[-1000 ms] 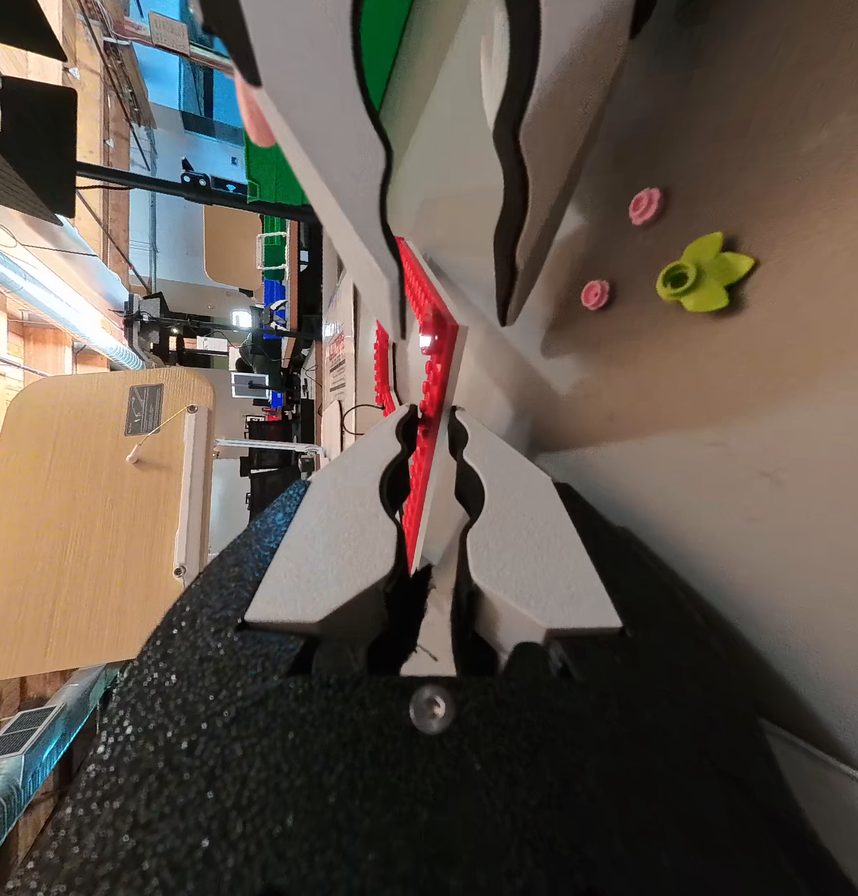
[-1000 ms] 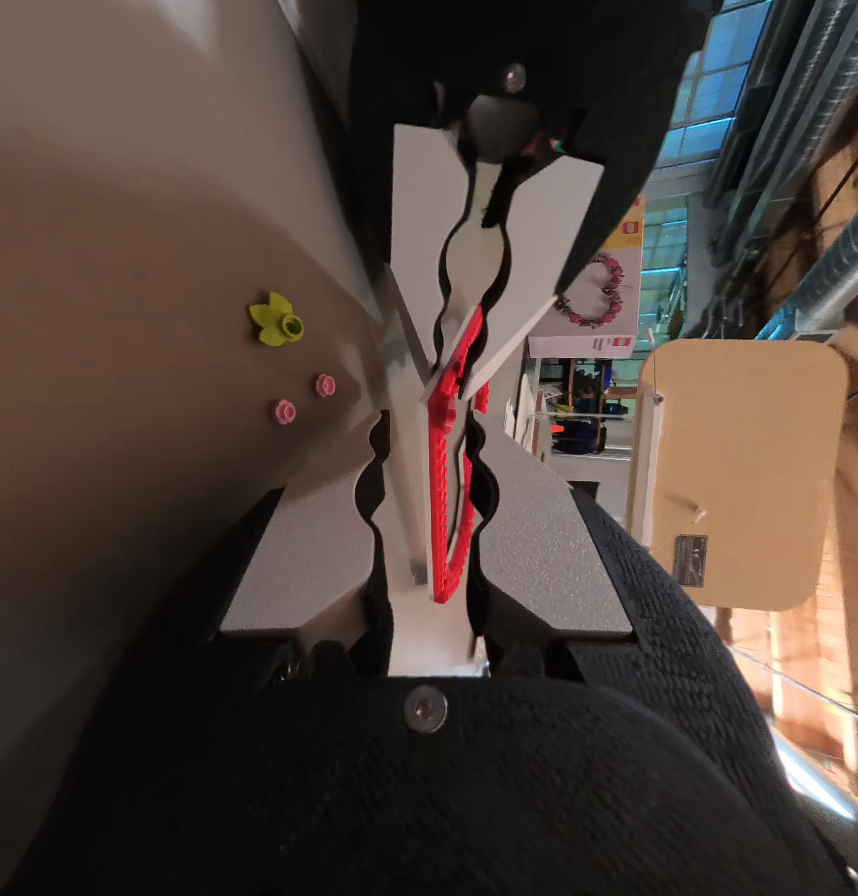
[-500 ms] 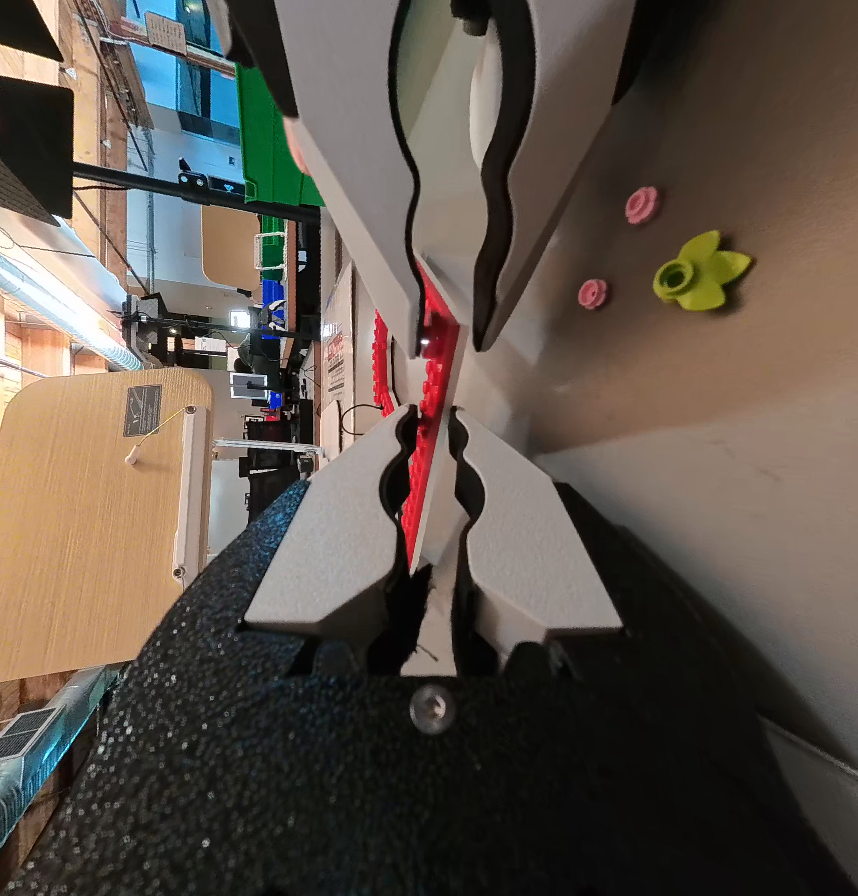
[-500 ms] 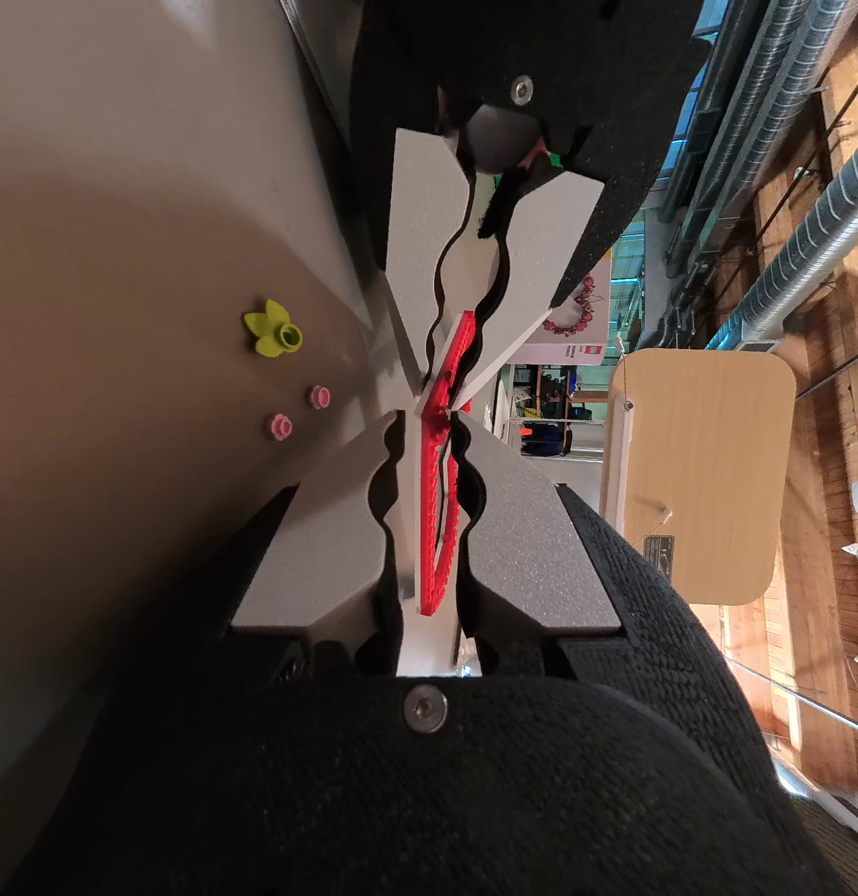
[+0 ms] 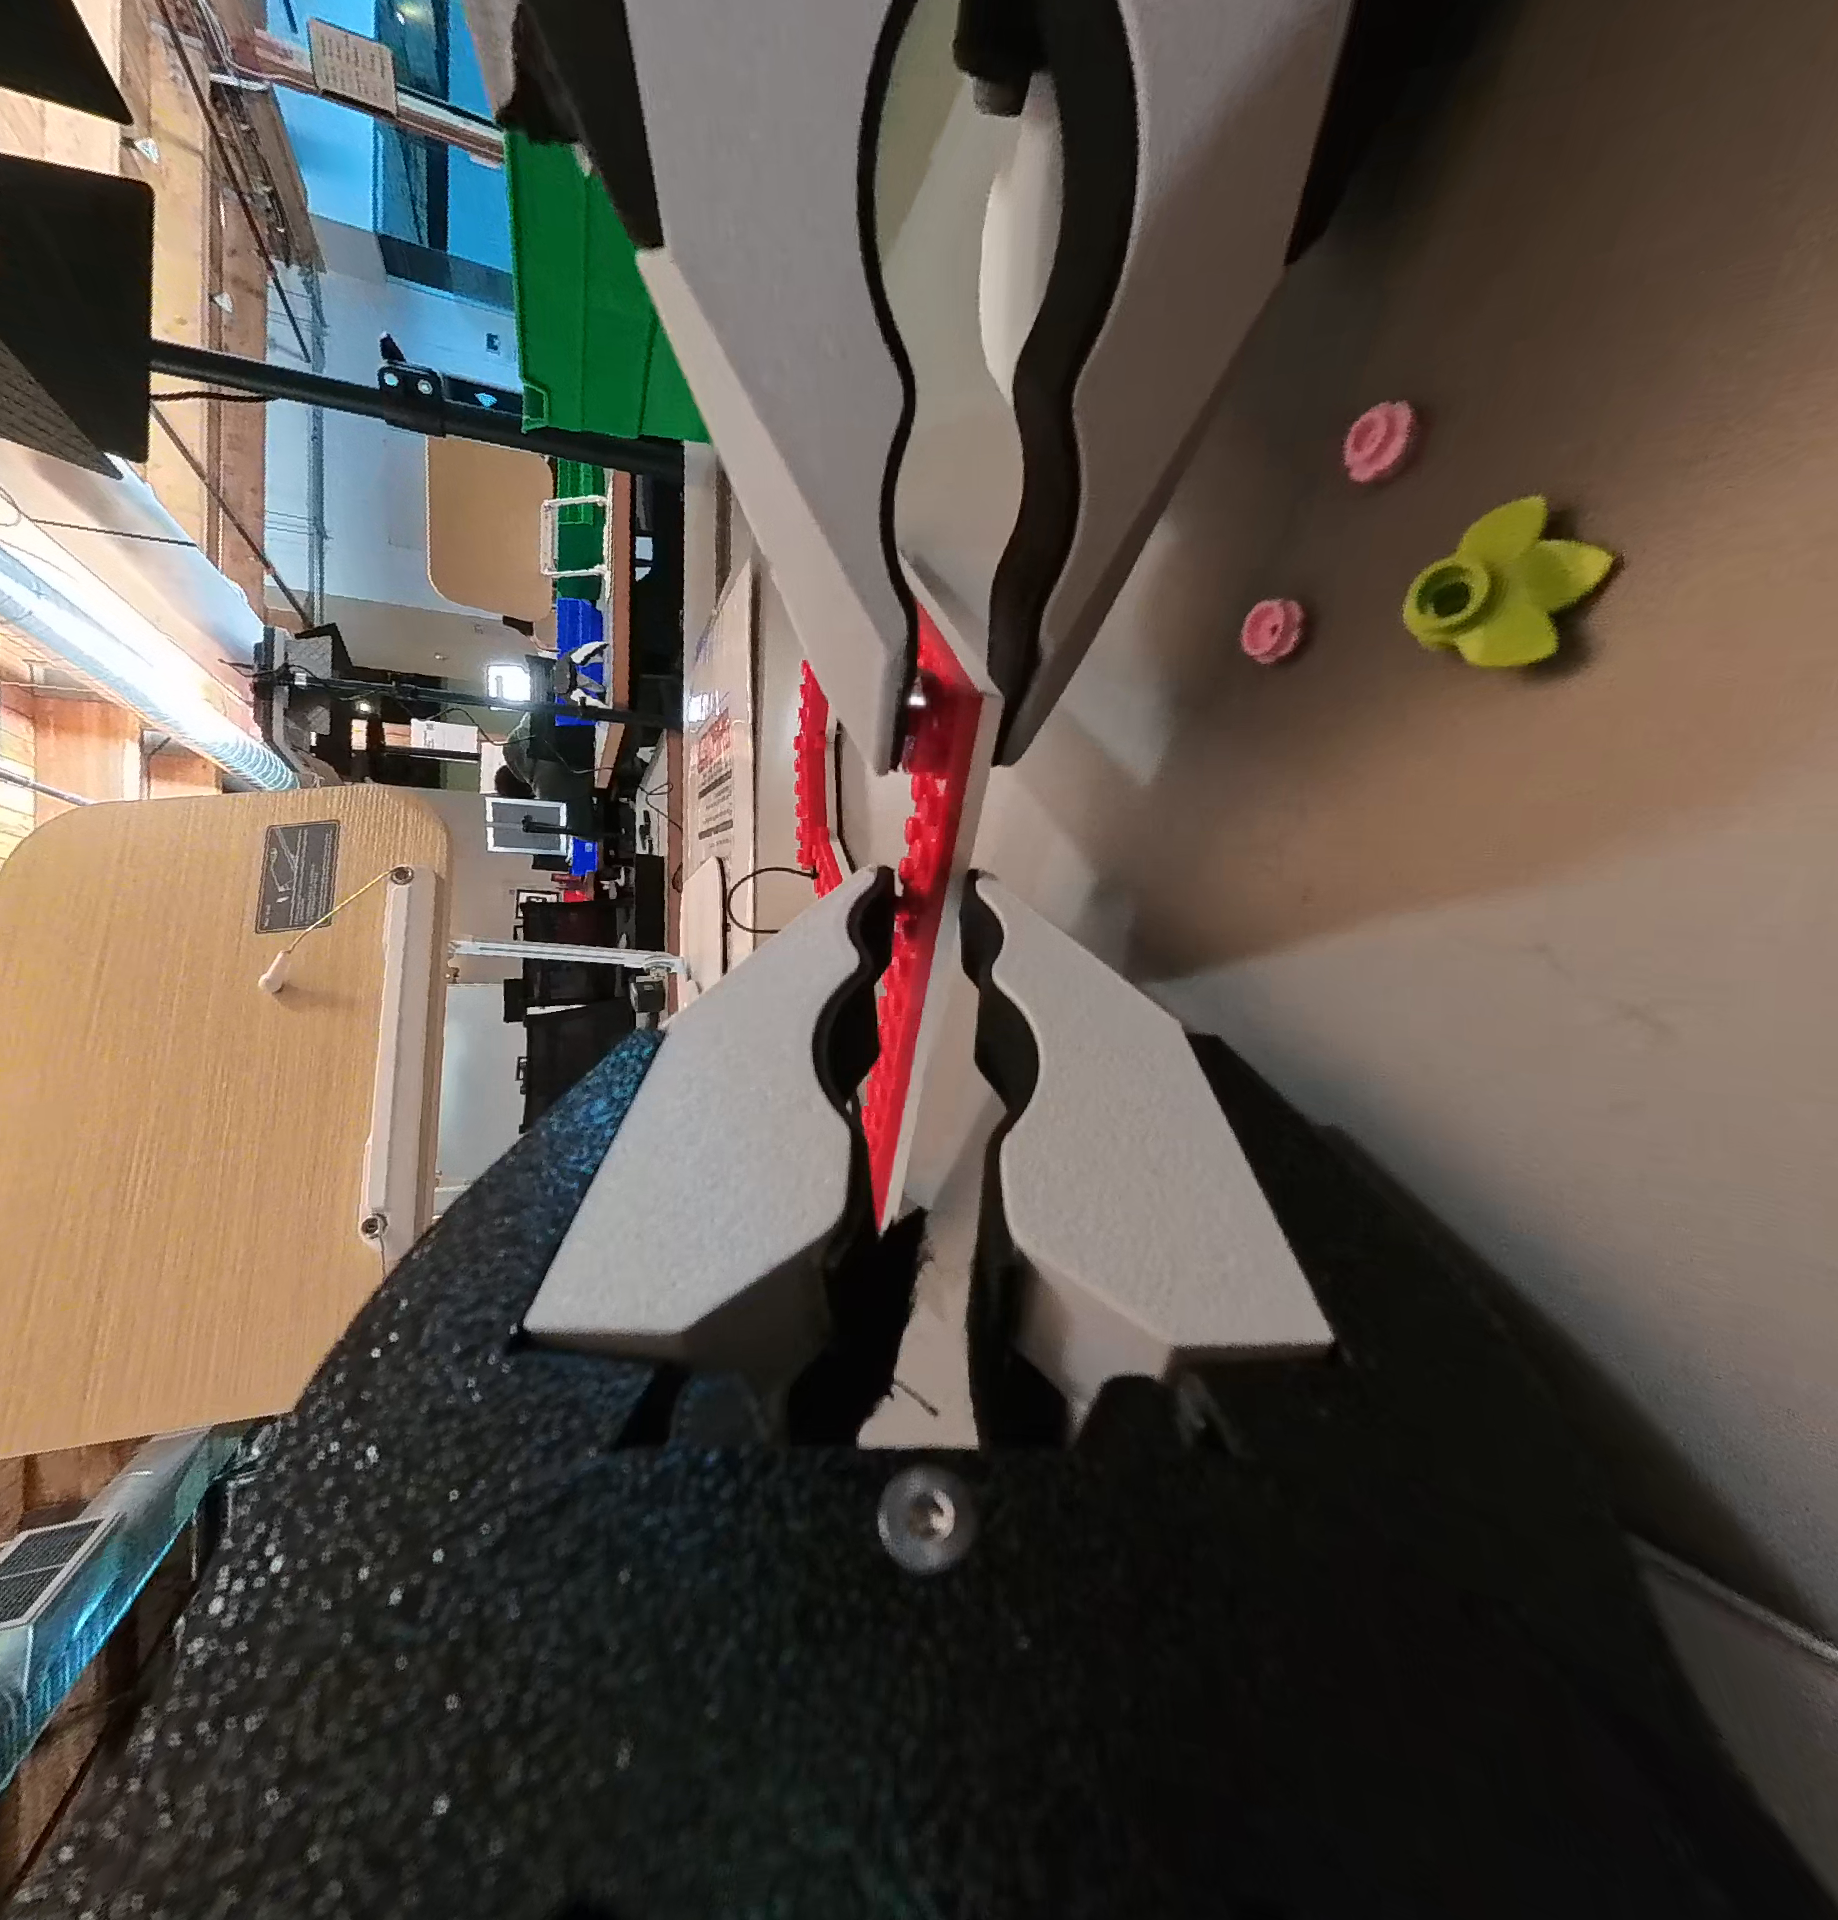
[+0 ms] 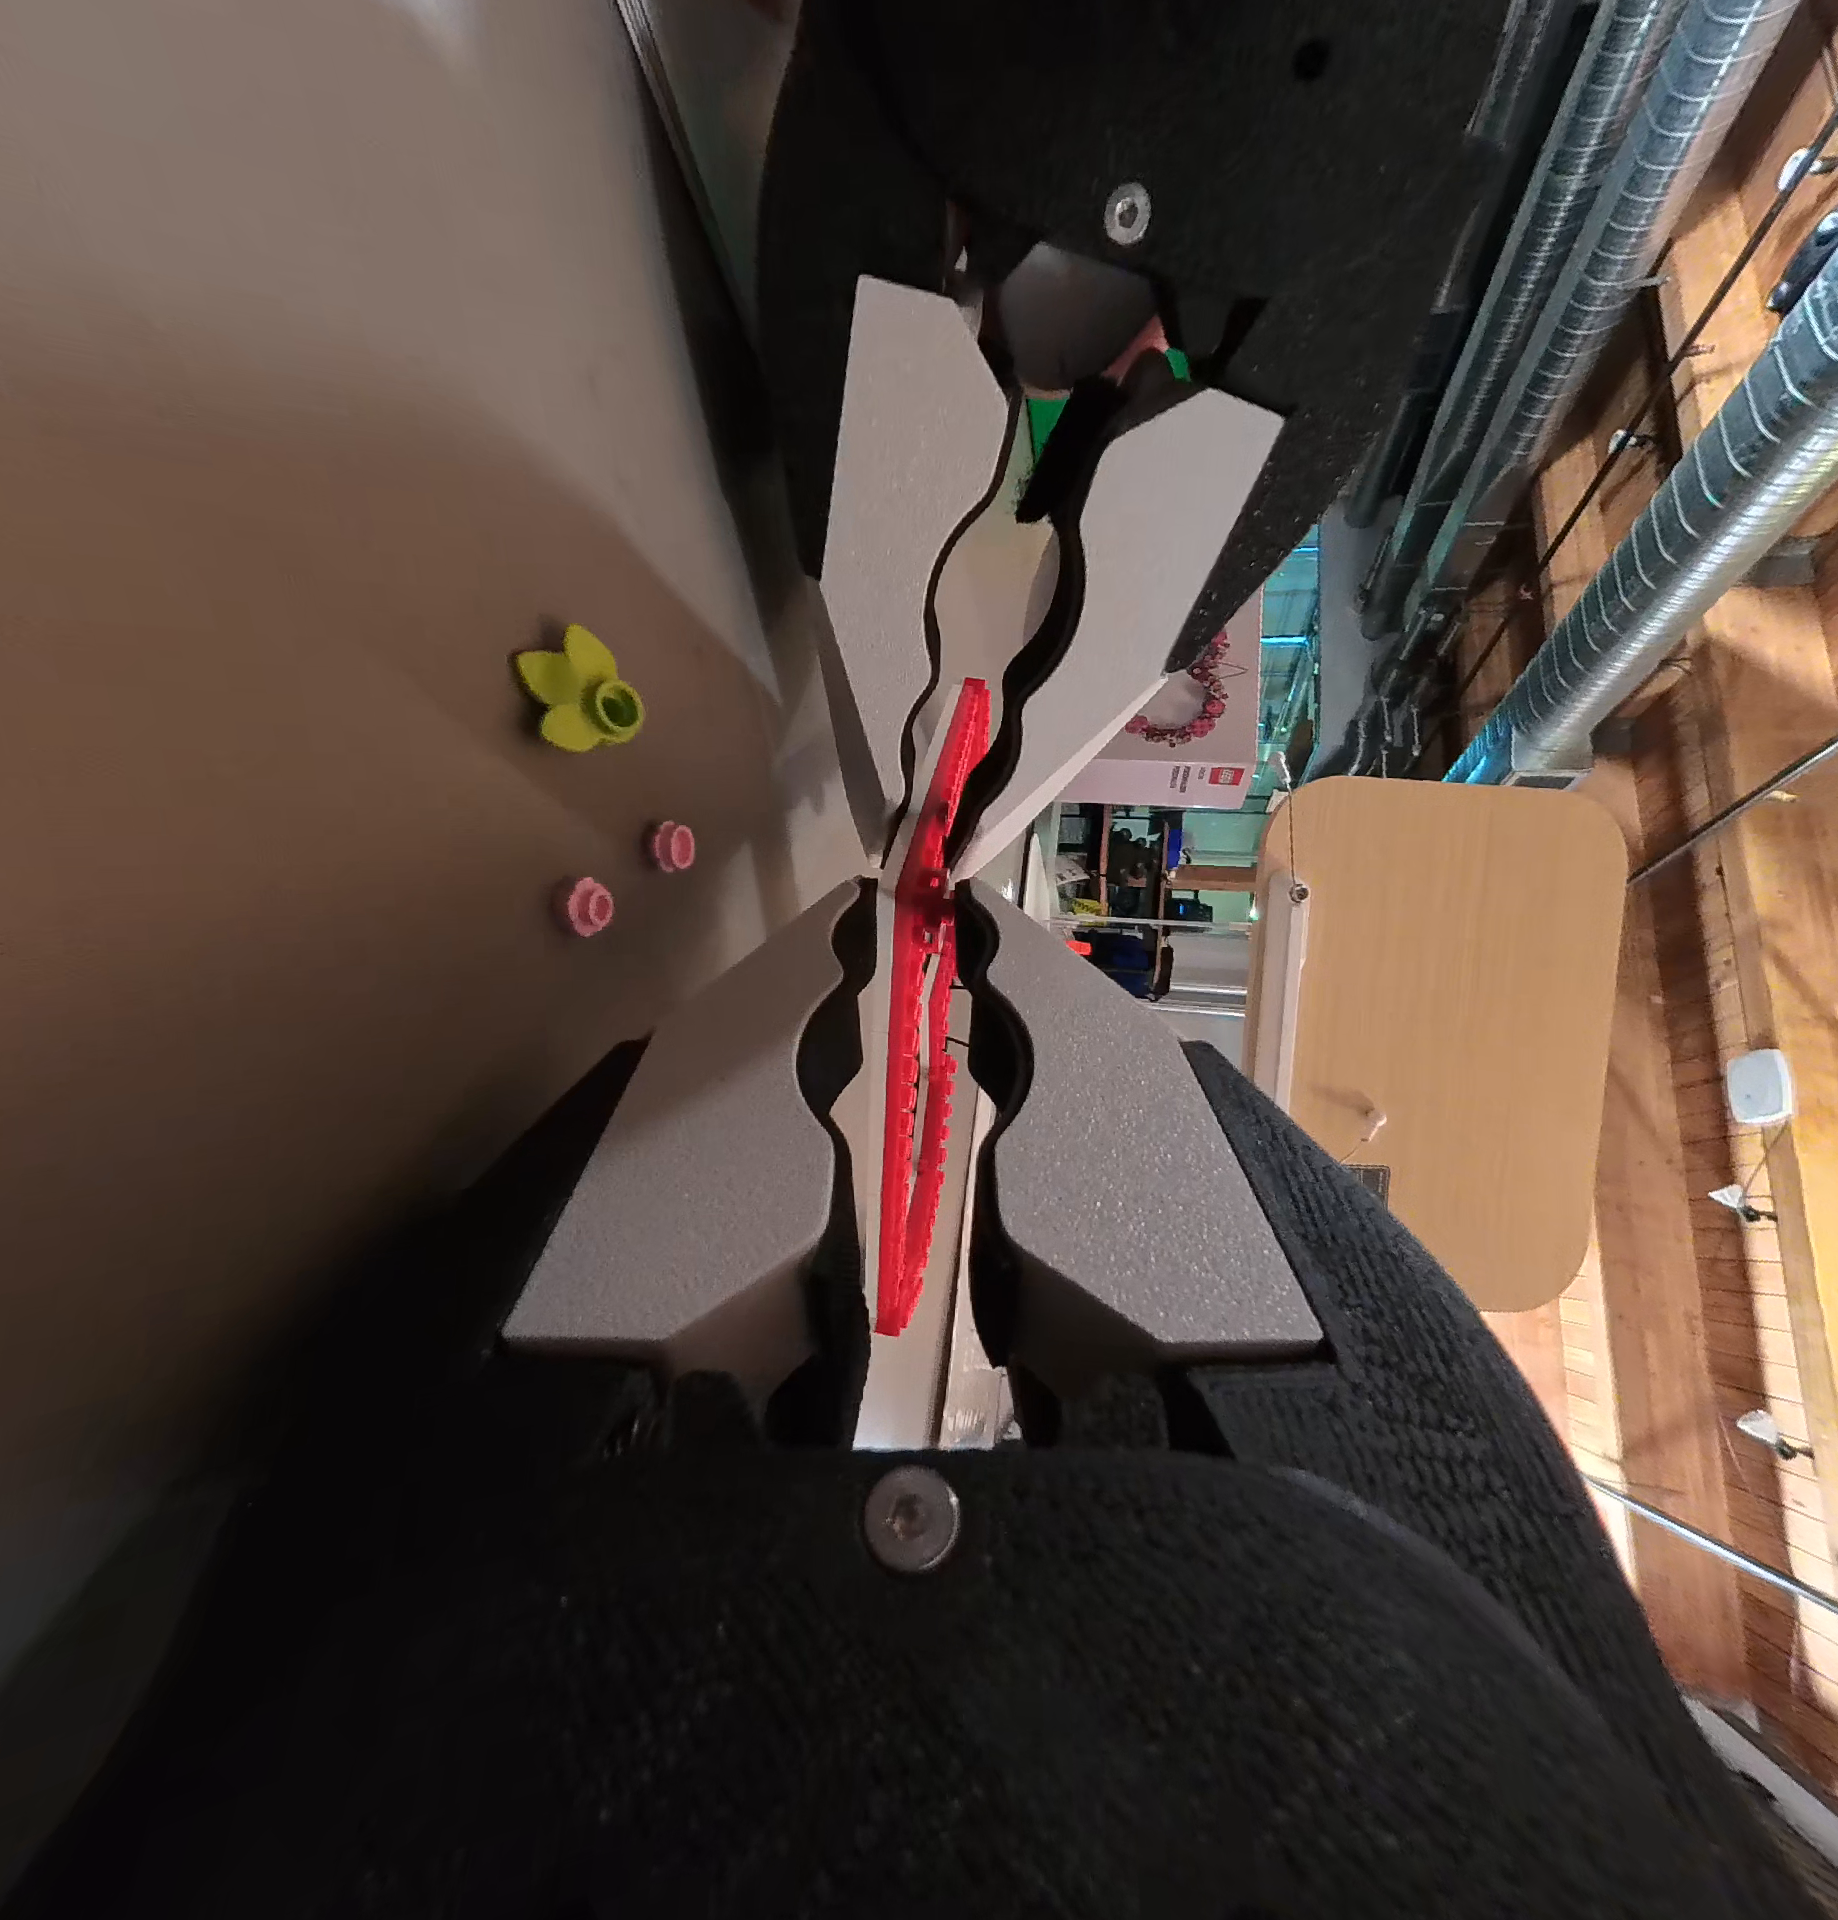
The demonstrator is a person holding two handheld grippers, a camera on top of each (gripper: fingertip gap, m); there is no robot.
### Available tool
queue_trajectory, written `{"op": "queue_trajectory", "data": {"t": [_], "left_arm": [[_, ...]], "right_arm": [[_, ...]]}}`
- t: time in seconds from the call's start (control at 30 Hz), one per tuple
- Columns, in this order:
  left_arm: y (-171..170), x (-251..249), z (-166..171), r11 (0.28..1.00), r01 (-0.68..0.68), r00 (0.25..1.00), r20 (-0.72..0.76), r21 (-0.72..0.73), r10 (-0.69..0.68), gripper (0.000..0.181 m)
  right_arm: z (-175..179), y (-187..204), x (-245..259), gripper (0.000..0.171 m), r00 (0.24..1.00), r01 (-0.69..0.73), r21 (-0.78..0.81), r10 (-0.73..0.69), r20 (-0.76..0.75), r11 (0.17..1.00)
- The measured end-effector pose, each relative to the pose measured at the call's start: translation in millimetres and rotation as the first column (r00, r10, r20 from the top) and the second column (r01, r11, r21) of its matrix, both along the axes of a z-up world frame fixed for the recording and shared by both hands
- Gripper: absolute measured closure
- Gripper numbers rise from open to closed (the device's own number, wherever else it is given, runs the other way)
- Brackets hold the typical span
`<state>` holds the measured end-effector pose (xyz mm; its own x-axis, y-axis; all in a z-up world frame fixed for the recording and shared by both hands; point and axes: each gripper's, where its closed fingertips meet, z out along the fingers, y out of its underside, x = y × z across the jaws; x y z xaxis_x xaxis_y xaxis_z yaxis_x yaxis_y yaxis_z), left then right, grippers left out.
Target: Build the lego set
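I have both grippers on the same flat red studded lego plate (image 5: 920, 997), held edge-on off the grey tabletop (image 5: 1517, 1091). My left gripper (image 5: 923, 883) is clamped on one end of it; my right gripper (image 6: 907, 899) is clamped on the other, tips facing and almost touching. A curved red studded piece (image 5: 813, 774) shows just beyond the plate. On the table nearby: one lime-green flower-shaped lego piece (image 5: 1497, 597) and two small round pink studs (image 5: 1378, 442) (image 5: 1272, 630), apart from each other.
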<state>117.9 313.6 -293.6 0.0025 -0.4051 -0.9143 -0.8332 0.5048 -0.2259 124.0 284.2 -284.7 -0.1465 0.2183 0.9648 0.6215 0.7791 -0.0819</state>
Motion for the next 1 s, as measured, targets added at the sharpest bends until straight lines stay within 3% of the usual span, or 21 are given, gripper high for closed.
{"op": "queue_trajectory", "data": {"t": [0.7, 1.0], "left_arm": [[-0.6, 0.3, -3.3, 1.0, -0.002, 1.0, -0.014, -0.01, 0.002, 0.171], [-2.0, 1.7, -2.0, 1.0, 0.008, 1.0, -0.005, -0.01, -0.008, 0.171]], "right_arm": [[-4.7, 1.9, 1.6, 0.158, 0.993, 0.115, -0.037, -0.114, 0.024, 0.993], [-3.4, 0.1, 2.0, 0.158, 0.997, 0.07, -0.071, -0.071, -0.015, 0.995]]}}
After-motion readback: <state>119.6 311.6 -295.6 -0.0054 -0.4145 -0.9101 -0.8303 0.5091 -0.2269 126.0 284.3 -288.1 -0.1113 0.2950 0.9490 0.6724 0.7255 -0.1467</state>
